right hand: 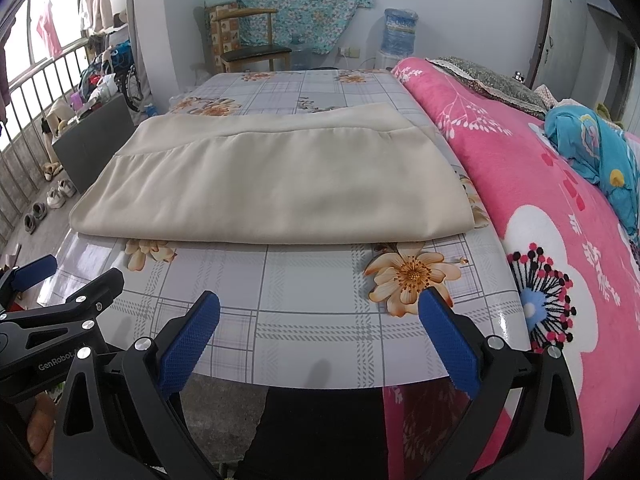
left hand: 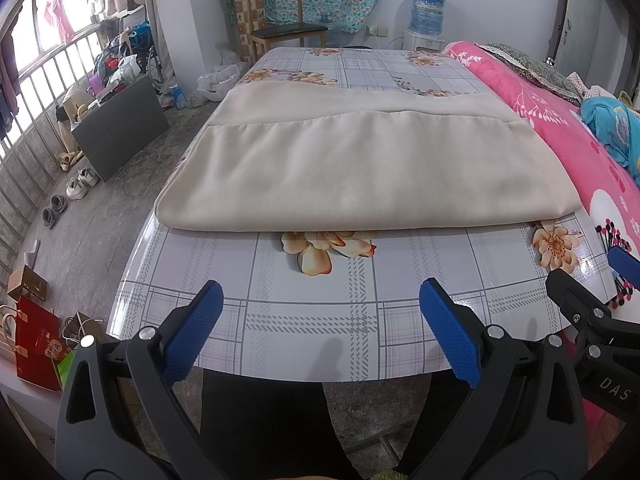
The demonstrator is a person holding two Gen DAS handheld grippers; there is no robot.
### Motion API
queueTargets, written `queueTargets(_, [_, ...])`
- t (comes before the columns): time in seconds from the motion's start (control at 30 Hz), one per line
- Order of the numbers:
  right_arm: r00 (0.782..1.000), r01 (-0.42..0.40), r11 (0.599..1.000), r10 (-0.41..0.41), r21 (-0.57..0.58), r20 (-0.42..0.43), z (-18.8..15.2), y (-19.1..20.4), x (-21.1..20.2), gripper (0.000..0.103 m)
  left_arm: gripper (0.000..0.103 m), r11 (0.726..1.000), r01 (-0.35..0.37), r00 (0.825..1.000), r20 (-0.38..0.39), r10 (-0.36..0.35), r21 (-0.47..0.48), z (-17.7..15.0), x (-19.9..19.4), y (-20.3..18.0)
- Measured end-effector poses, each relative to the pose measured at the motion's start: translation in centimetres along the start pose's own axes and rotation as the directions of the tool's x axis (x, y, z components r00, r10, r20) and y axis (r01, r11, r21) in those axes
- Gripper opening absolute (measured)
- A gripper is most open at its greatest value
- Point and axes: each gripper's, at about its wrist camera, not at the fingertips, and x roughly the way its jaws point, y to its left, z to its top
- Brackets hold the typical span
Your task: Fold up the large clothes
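A beige garment [left hand: 352, 160] [right hand: 272, 184] lies folded flat in a broad rectangle on the table [left hand: 304, 304] [right hand: 312, 304], which is covered with a grey checked oilcloth with orange flowers. My left gripper [left hand: 320, 292] hangs open over the table's near edge, short of the garment, nothing between its blue pads. My right gripper [right hand: 320, 304] is open too, at the near edge beside the left one, and holds nothing. Each gripper shows at the side of the other's view. A person's dark trousers show below the table edge.
A bed with a pink flowered blanket [right hand: 560, 208] runs along the table's right side, with a blue bundle [right hand: 600, 148] on it. Beyond the table stand a wooden chair [left hand: 280, 28] and a water dispenser [left hand: 426, 16]. Left on the floor are shoes [left hand: 76, 184], a dark box [left hand: 120, 128] and bags [left hand: 36, 344].
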Motion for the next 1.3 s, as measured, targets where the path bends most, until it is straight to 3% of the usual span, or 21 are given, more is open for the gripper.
queueTargets(1.3, [1.000, -0.010, 1.000, 0.010, -0.022, -0.005, 0.02, 0.50, -0.10, 0.097, 0.095, 1.000, 0.001, 1.000, 0.001, -0.001, -0.001, -0.05, 0.03, 0.08])
